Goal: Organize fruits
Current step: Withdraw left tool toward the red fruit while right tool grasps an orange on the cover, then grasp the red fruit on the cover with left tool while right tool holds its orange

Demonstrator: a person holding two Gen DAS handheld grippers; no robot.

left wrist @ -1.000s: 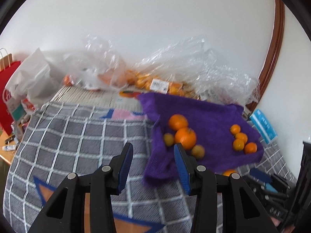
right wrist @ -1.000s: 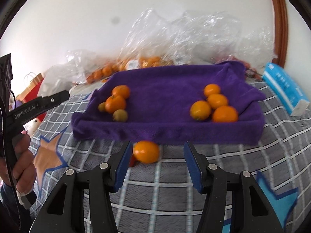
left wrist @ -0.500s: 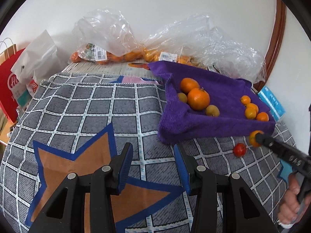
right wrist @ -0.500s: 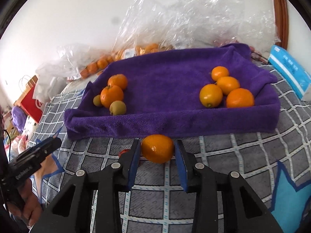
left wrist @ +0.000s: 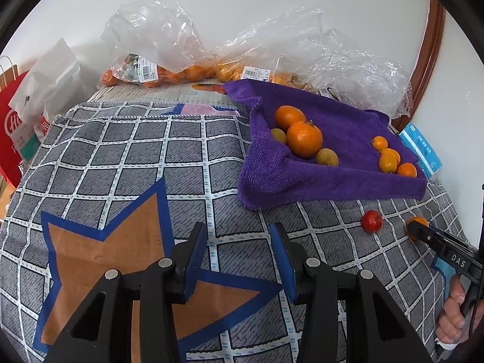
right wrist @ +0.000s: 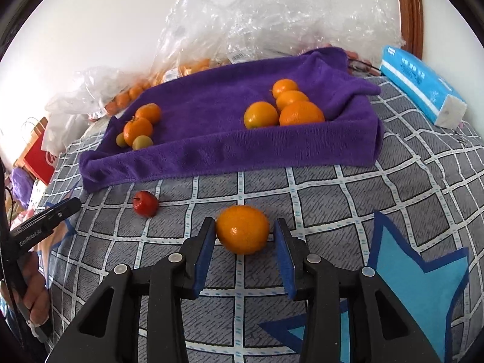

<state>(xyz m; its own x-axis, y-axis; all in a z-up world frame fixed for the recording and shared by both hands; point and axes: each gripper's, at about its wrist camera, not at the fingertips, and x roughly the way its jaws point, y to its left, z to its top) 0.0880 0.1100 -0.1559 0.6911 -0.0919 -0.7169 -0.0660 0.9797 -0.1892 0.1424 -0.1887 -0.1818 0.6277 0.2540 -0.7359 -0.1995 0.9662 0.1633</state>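
Note:
A purple towel (right wrist: pixel 211 151) (left wrist: pixel 317 181) lies on the grey checked cloth and holds two groups of oranges and small yellow-green fruits (right wrist: pixel 139 127) (right wrist: pixel 284 109). A loose orange (right wrist: pixel 242 230) sits on the cloth in front of the towel, between the fingers of my right gripper (right wrist: pixel 245 242). The jaws stand on either side of it; the left pad is at its skin and a small gap shows at the right pad. A small red fruit (right wrist: pixel 145 203) (left wrist: pixel 371 220) lies to its left. My left gripper (left wrist: pixel 239 260) is open and empty over the cloth.
Clear plastic bags with more oranges (left wrist: pixel 181 72) lie along the wall behind the towel. A blue tissue pack (right wrist: pixel 423 90) lies at the right. A red paper bag (left wrist: pixel 12 127) and a white bag stand at the far left edge.
My right gripper has closed in around the loose orange and moved nearer to it. My left gripper has pulled back and up from the towel, now over the star pattern.

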